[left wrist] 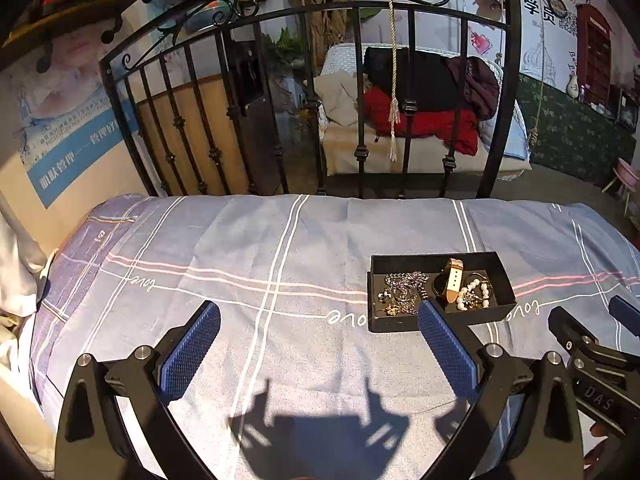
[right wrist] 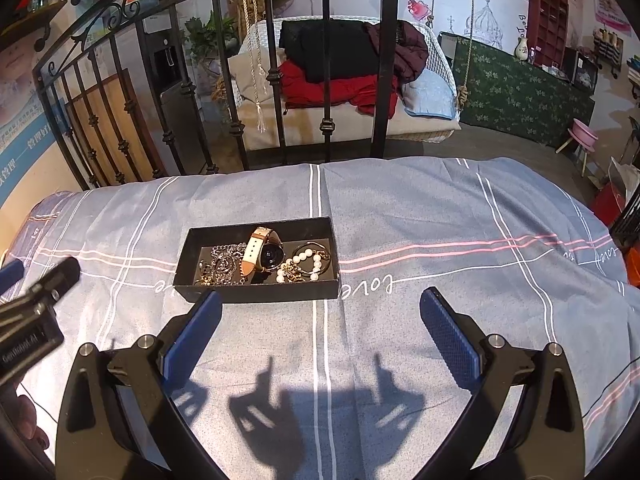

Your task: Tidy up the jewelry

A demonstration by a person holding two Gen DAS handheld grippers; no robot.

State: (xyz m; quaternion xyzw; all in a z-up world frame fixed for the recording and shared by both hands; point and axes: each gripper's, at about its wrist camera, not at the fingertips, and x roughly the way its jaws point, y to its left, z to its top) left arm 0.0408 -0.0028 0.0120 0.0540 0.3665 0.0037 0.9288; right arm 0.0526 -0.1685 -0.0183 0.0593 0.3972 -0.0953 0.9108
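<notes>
Both my grippers, left (left wrist: pixel 318 320) and right (right wrist: pixel 320 306), have fingers spread wide, empty. Box (right wrist: pixel 256 288) on the bed (right wrist: pixel 440 208) holds watch (right wrist: pixel 264 254), chains (right wrist: pixel 222 264), pearl bracelet (right wrist: pixel 304 266). Chains look limp and tangly; I'd pinch the watch by its stiff strap.

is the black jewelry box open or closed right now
Open: the black box has no lid on, and the watch, chain necklace and pearl bracelet lie exposed inside.
</notes>
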